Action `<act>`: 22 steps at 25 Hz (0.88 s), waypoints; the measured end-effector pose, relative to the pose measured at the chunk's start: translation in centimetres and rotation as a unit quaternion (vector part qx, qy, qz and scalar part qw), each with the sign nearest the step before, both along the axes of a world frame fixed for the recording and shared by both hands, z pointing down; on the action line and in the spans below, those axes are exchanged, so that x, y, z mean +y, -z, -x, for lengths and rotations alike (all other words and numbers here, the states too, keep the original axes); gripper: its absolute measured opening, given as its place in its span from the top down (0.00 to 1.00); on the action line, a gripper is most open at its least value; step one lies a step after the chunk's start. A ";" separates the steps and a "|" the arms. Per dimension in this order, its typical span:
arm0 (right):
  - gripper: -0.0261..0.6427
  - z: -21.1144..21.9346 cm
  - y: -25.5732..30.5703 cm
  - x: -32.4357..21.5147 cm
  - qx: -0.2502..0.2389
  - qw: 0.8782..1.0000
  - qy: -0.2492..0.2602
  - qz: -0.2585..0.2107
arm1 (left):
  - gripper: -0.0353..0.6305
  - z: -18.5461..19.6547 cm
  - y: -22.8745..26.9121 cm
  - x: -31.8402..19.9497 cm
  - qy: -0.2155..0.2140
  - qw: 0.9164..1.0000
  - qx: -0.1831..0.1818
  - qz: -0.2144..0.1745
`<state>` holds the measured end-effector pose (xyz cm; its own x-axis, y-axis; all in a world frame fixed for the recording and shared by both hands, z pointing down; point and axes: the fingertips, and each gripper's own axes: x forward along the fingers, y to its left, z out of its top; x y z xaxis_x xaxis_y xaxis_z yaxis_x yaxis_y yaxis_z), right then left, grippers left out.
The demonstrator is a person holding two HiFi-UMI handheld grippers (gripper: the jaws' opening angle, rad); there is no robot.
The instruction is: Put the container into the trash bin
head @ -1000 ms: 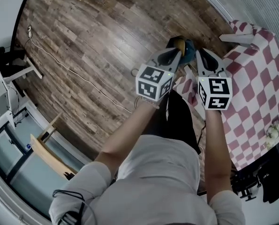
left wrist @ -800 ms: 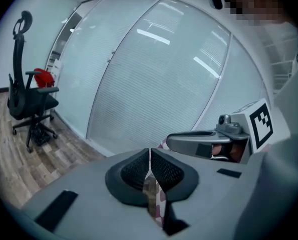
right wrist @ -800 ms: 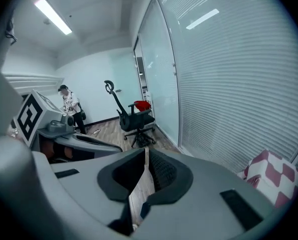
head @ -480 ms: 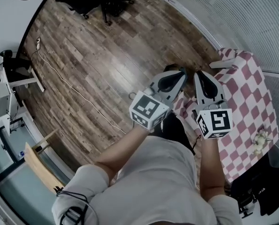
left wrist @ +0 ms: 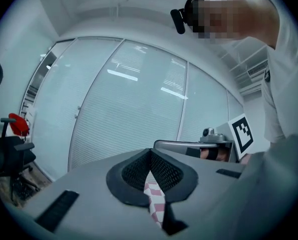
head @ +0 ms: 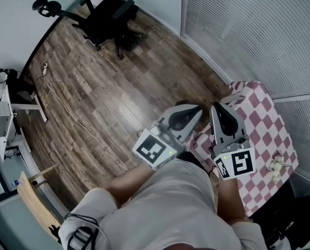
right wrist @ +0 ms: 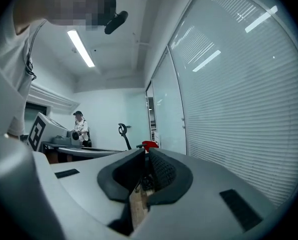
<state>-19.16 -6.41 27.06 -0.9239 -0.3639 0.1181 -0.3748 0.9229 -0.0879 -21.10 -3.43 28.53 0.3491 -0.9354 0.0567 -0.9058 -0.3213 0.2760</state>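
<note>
Head view: checkered table beside right tongs, office chair beyond.

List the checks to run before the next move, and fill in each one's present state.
1. Left gripper empty, jaws together: ok.
2. Right gripper empty, jaws together: ok.
3. Container inside the trash bin: cannot tell; neither shows in any view.
4. Grippers apart from each other: ok; they are side by side near the edge of the checked tablecloth.
5. Floor safe to step across: not ok; a white cable lies on it.
</note>
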 end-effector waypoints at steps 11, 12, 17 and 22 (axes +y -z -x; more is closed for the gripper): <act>0.89 -2.8 8.1 2.4 -0.051 0.998 0.017 -0.038 | 0.90 -2.1 8.3 1.4 -0.019 0.996 -0.014 -0.085; 0.89 -3.1 8.6 2.7 -0.054 0.998 0.019 -0.040 | 0.90 -2.5 8.8 1.6 -0.026 0.995 -0.018 -0.090; 0.89 -4.8 10.0 3.6 -0.069 0.997 0.023 -0.040 | 0.90 -4.5 10.8 2.1 -0.044 0.992 -0.019 -0.115; 0.90 -5.0 11.0 4.8 -0.077 0.995 0.035 -0.046 | 0.90 -5.1 11.6 3.1 -0.052 0.991 -0.022 -0.119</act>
<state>-14.17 -1.63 16.05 -0.9521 -0.3001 -0.0581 -0.2971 0.9533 -0.0537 -16.04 -0.36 16.93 0.4459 -0.8834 -0.1442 -0.8742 -0.4644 0.1417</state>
